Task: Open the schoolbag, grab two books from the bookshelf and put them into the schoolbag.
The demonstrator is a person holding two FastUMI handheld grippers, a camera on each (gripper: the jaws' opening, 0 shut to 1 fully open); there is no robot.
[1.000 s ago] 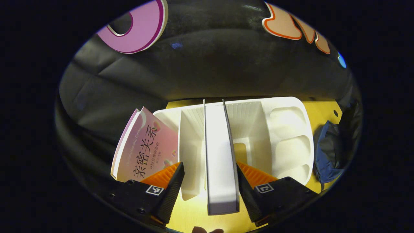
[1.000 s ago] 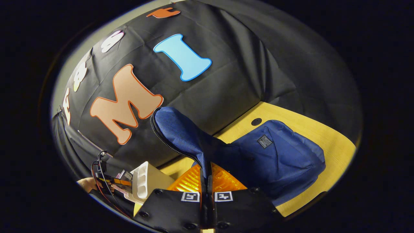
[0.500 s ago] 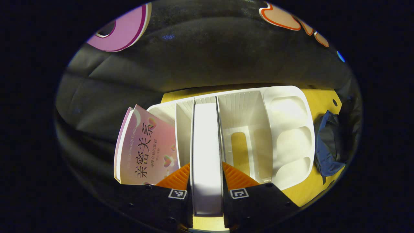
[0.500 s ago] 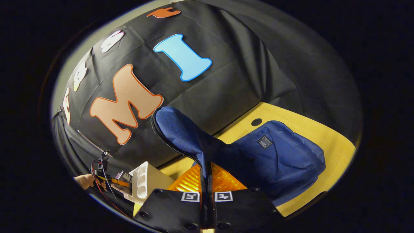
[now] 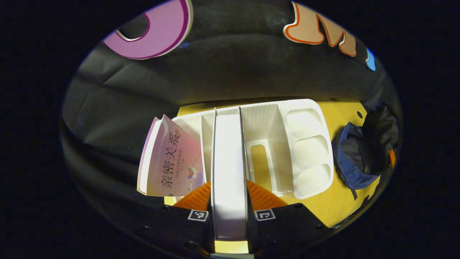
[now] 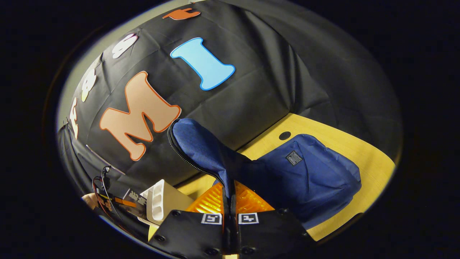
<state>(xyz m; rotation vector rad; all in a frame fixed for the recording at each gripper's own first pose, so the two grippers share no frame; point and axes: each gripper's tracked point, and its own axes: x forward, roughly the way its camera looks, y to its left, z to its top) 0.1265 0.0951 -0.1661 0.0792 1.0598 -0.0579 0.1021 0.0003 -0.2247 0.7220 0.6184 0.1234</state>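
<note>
In the left gripper view my left gripper [image 5: 229, 196] is shut on a white book [image 5: 228, 162] that stands upright in the white bookshelf [image 5: 287, 144]. A pink book [image 5: 172, 162] leans at the shelf's left end. The blue schoolbag [image 5: 355, 158] lies to the right of the shelf. In the right gripper view my right gripper [image 6: 230, 196] is shut on the schoolbag's flap [image 6: 197, 144], holding it raised along its zipper edge. The rest of the schoolbag [image 6: 312, 176] lies on the table. The left gripper with the hand [image 6: 91, 201] holding it appears at the far left beside the bookshelf [image 6: 161, 201].
The yellow wooden table [image 6: 359, 151] carries the shelf and the bag, with a round cable hole [image 6: 284, 135] behind the bag. The black cloth wall stands close behind both. The shelf's right part has several shallow open compartments [image 5: 305, 144].
The left gripper closed on the white book about a second ago and has since drawn back a little with it. The right gripper still holds the flap up, unmoved.
</note>
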